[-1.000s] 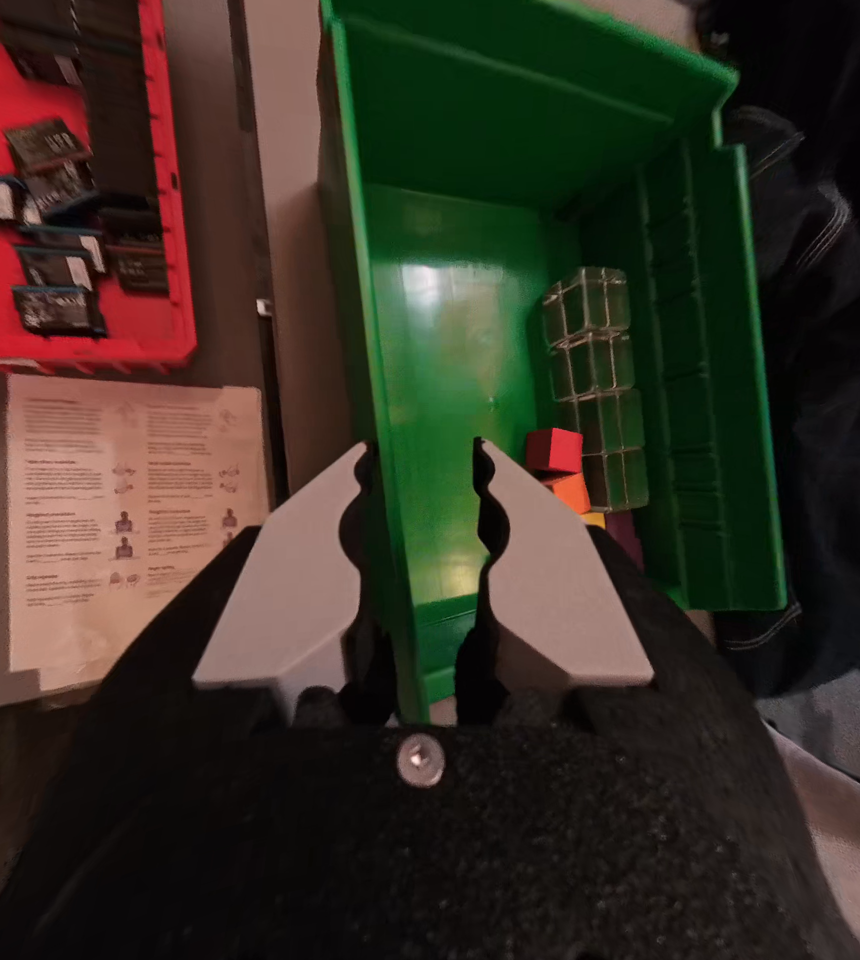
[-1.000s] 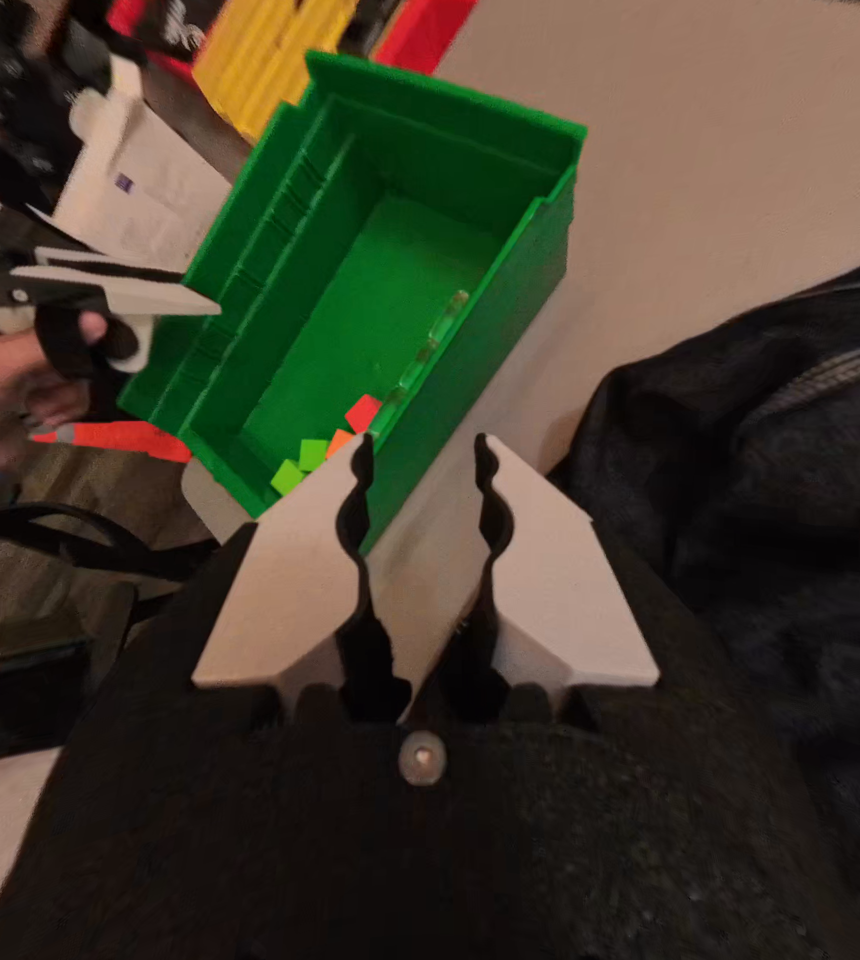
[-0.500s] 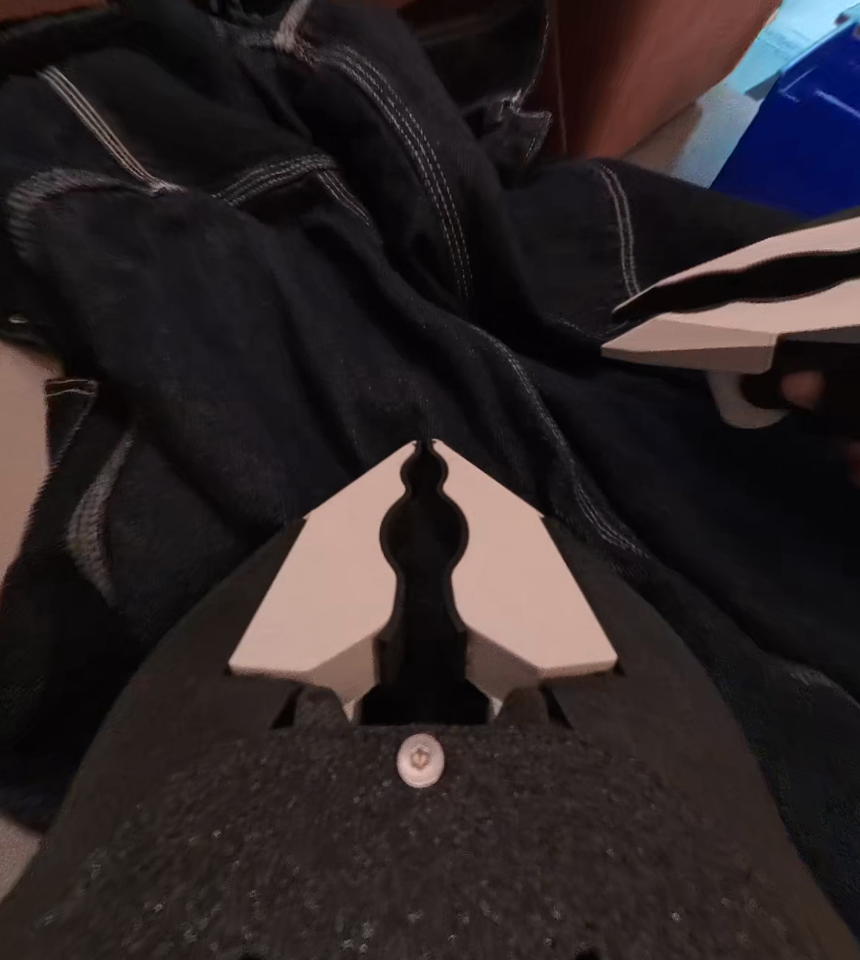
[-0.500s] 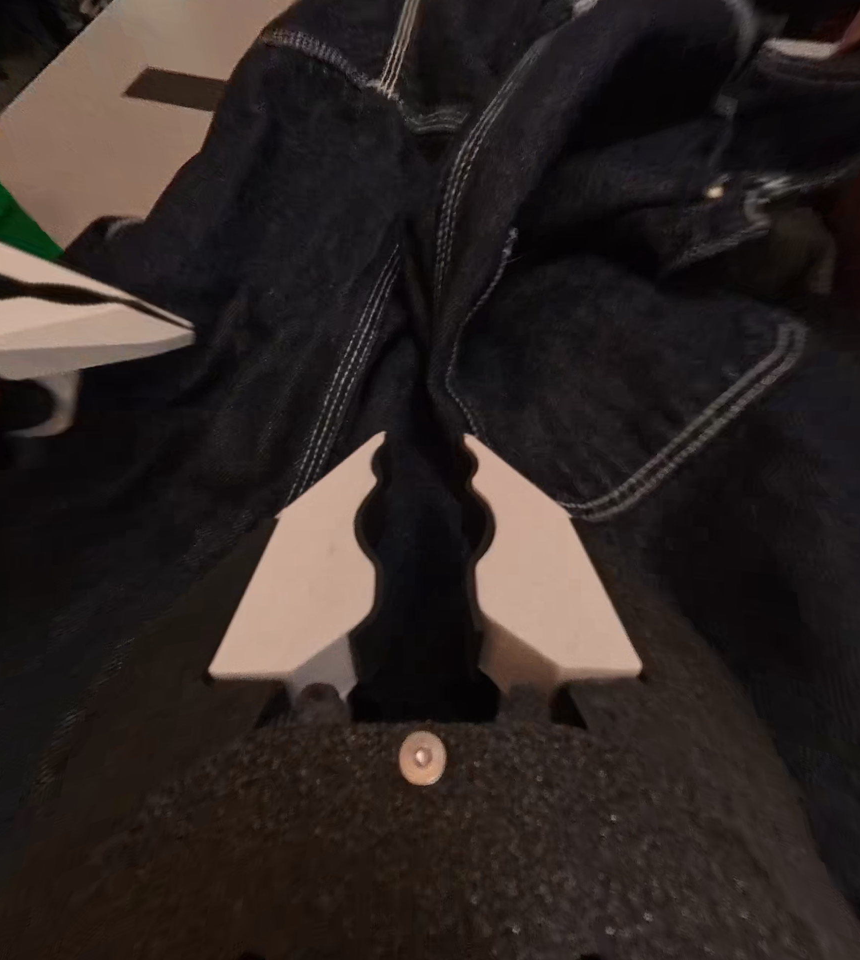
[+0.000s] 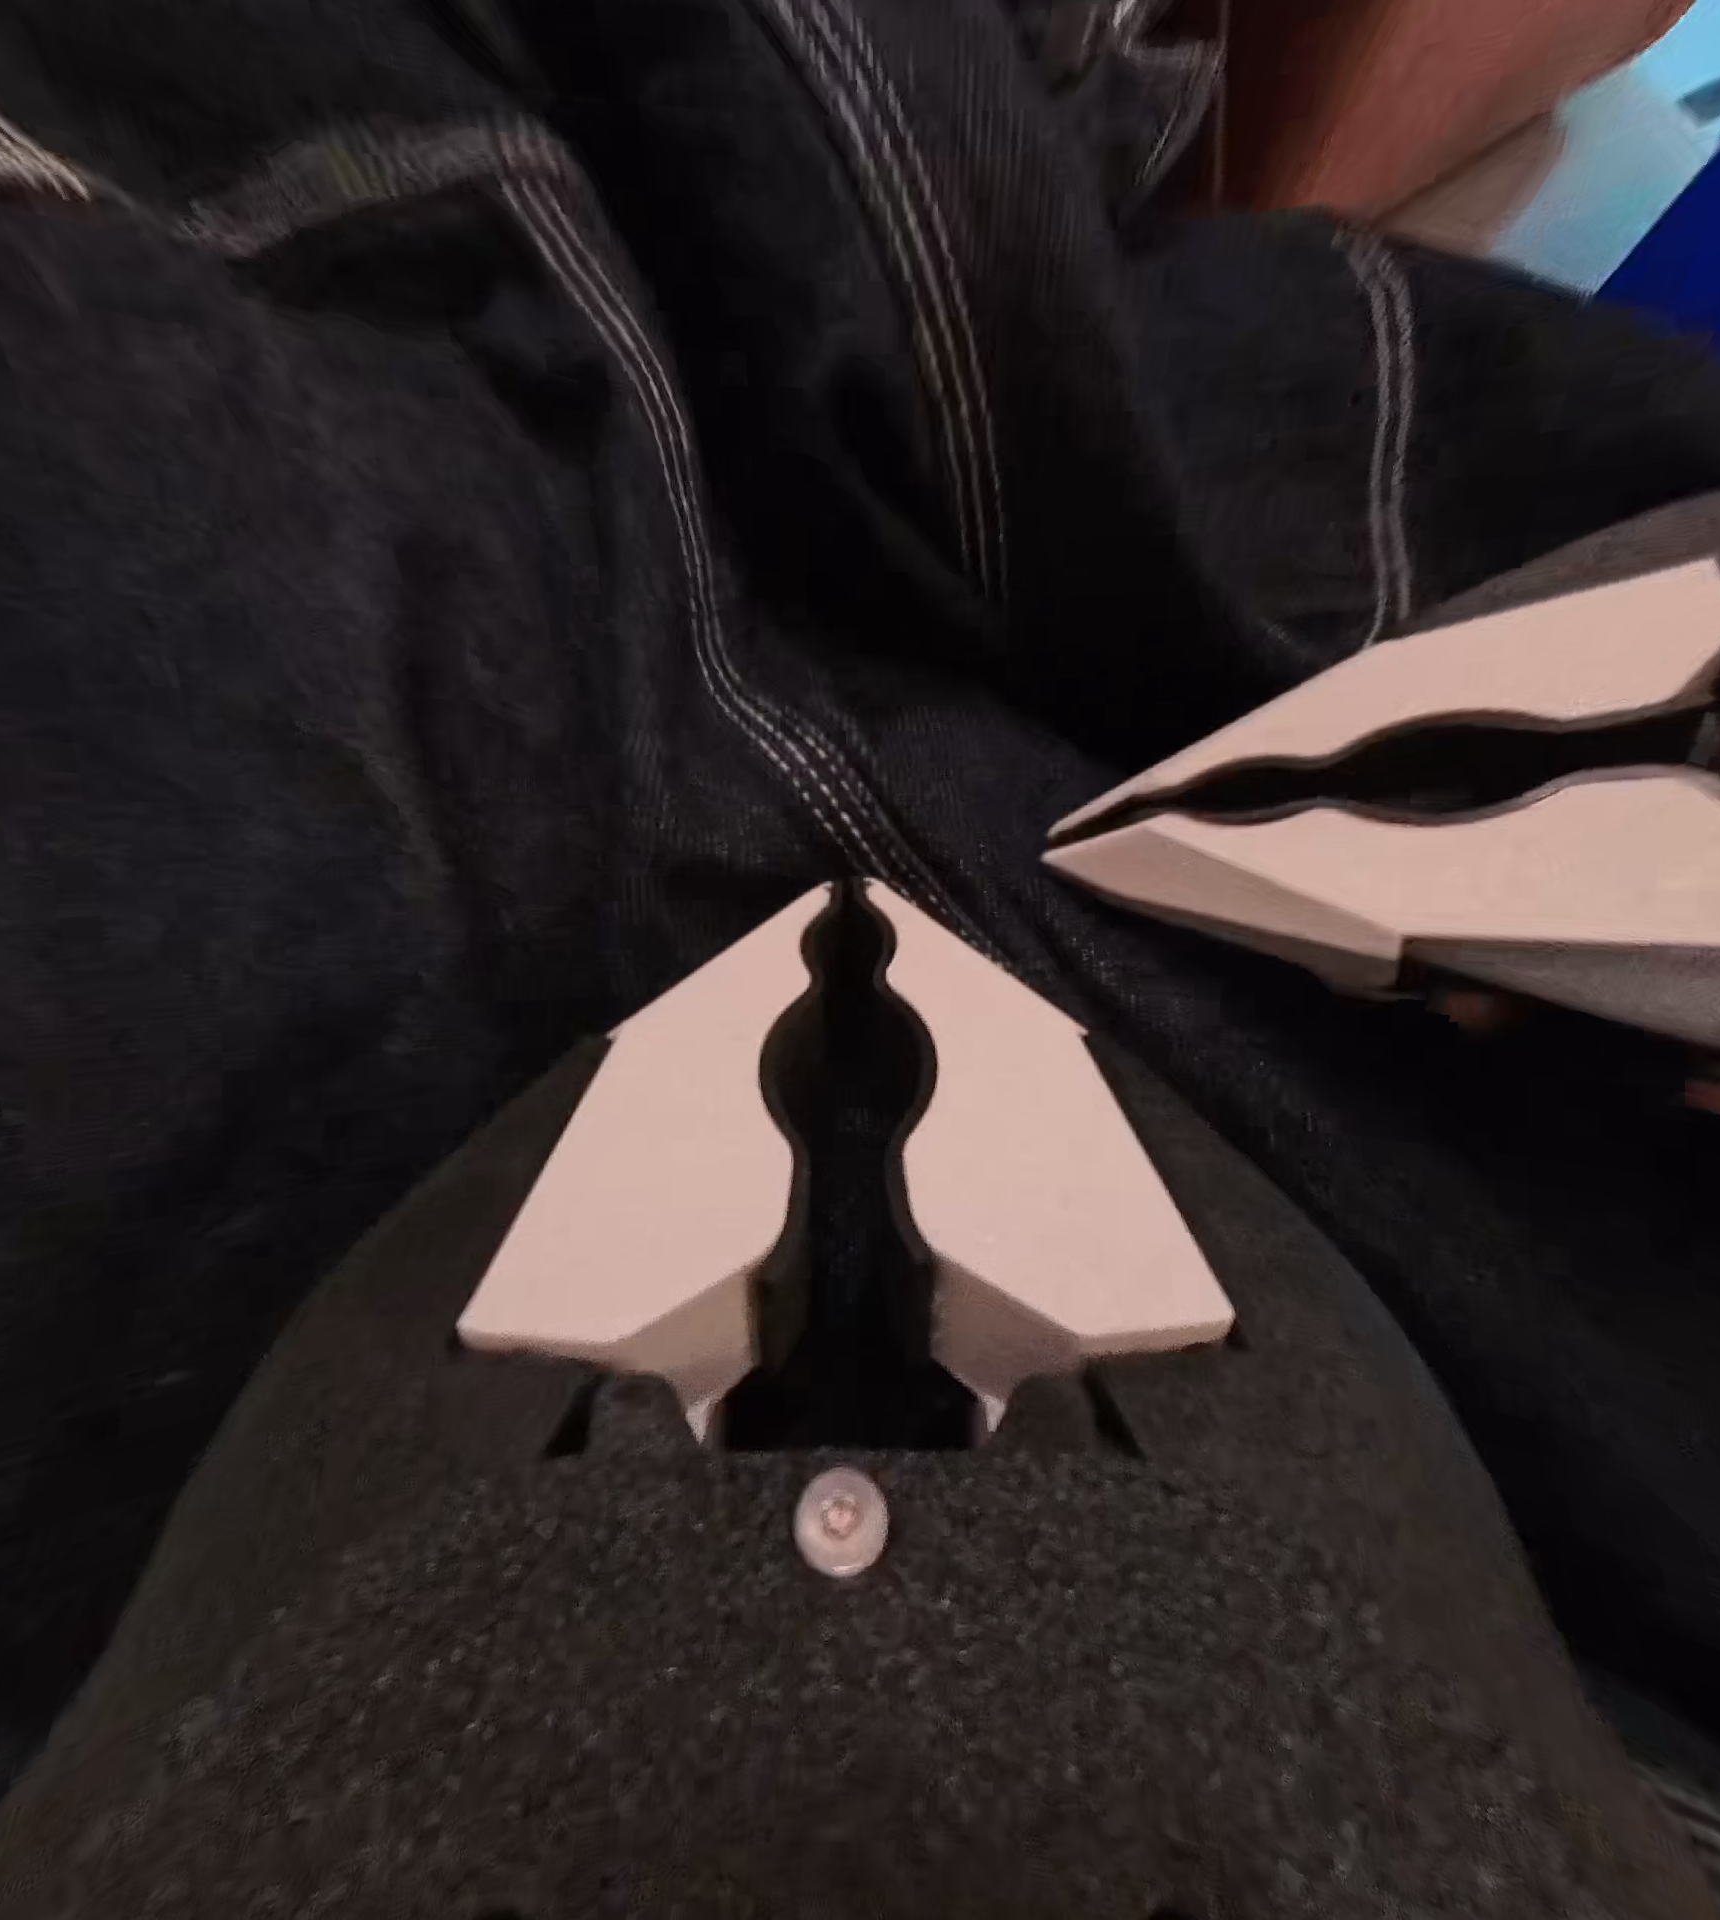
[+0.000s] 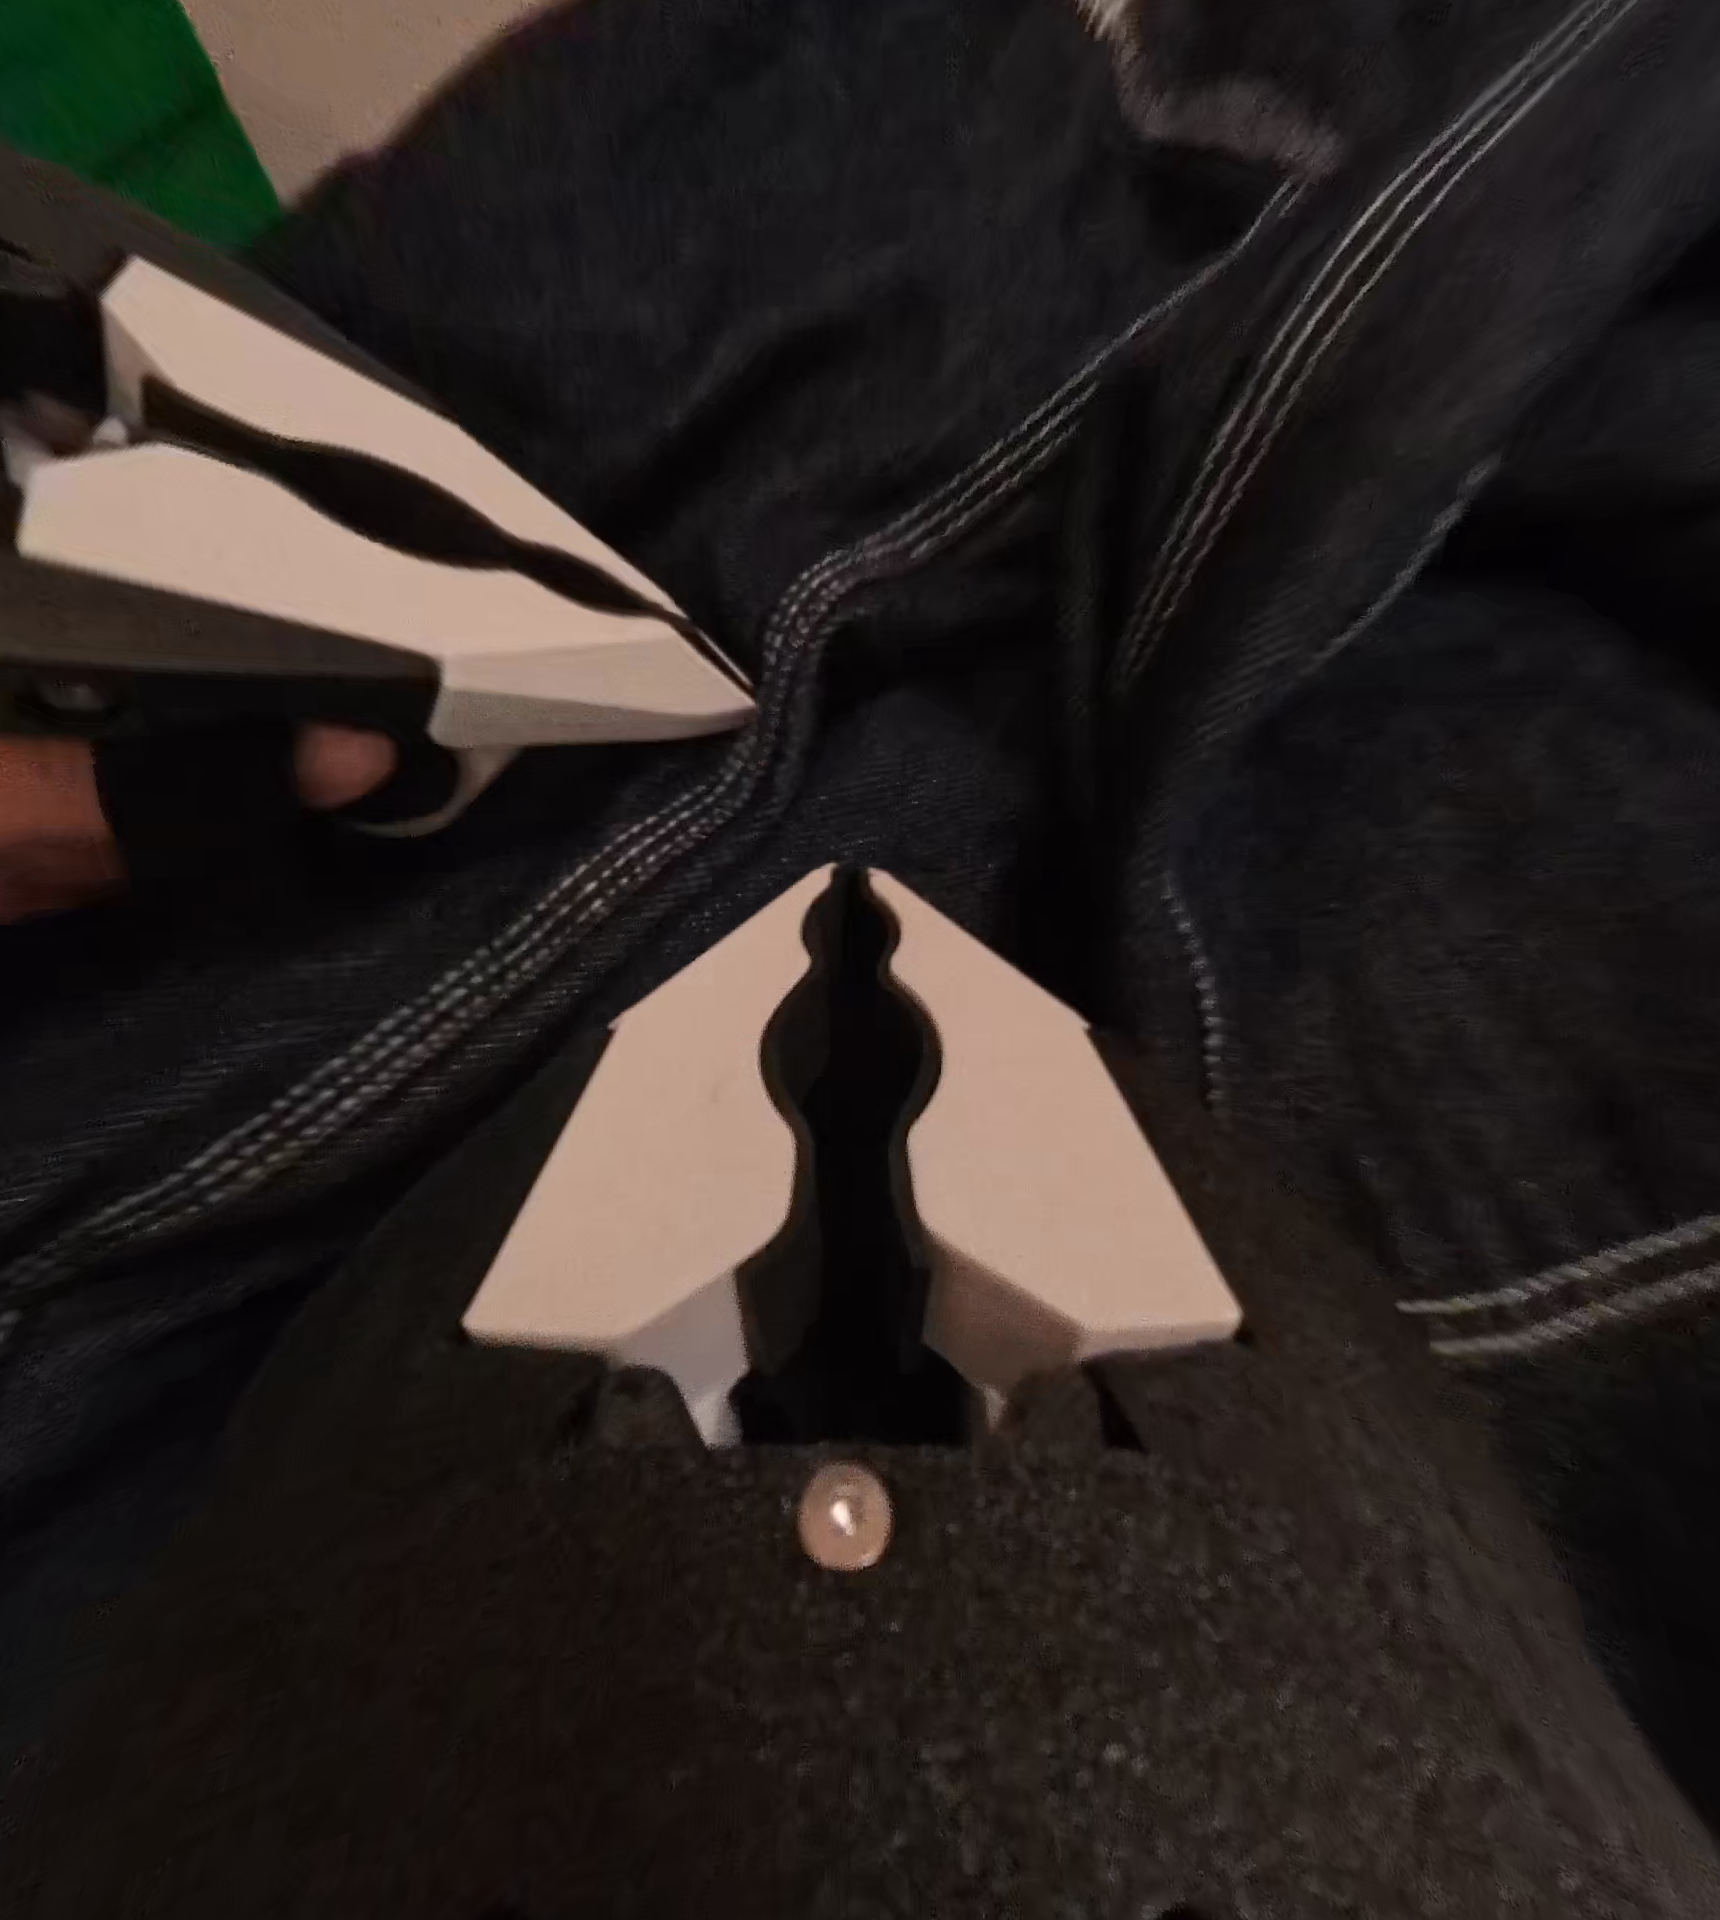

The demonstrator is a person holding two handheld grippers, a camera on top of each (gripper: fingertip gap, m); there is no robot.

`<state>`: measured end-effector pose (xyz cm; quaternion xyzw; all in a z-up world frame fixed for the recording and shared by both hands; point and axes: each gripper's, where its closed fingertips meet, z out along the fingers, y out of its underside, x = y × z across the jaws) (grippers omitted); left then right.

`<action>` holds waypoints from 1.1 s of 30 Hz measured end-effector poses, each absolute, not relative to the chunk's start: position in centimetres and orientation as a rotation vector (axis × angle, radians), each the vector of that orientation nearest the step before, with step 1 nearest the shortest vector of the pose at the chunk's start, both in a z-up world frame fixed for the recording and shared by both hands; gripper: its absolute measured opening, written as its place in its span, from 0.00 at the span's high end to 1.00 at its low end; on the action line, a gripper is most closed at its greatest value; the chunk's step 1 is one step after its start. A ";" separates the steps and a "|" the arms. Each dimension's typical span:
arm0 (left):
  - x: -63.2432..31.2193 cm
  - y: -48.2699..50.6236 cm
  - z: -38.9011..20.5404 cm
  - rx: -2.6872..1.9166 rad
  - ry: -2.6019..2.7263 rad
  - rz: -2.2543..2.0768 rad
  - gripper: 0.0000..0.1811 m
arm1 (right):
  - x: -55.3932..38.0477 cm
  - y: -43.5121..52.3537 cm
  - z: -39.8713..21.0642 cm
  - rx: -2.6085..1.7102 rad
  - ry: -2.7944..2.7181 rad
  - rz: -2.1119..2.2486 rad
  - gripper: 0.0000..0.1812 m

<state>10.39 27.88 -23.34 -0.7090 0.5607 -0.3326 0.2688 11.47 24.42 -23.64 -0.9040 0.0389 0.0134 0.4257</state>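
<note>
Dark denim garment [image 5: 316, 623], crumpled on the pale worktop [image 6: 336, 73] beside a green bin [image 6: 87, 94]. The left hand-held gripper [image 5: 851, 891] had its tips together on a raised, triple-stitched seam [image 6: 627, 883], which puckered at the pinch. The right hand-held gripper [image 6: 851, 875], near it, was likewise closed at the tips, apparently with a fold of denim caught between its fingers. Half a second earlier the right jaws stood parted over the cloth and the two grippers were farther apart. A second earlier both were open at the bin.
</note>
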 end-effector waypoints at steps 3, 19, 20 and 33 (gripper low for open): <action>10.6 26.9 -28.2 -1.988 1.433 -0.881 1.00 | 10.8 24.6 -27.9 -2.307 0.072 0.033 1.00; 3.4 19.7 -28.7 -2.140 1.451 -1.019 0.99 | 5.4 22.3 -28.6 -2.391 0.034 0.079 1.00; 3.4 19.7 -28.7 -2.134 1.505 -0.972 0.99 | 5.4 22.3 -28.6 -2.388 0.014 0.047 1.00; -11.0 23.4 -8.7 -1.585 1.157 -1.120 0.86 | 11.7 4.9 -7.9 -1.815 0.189 -0.412 0.77</action>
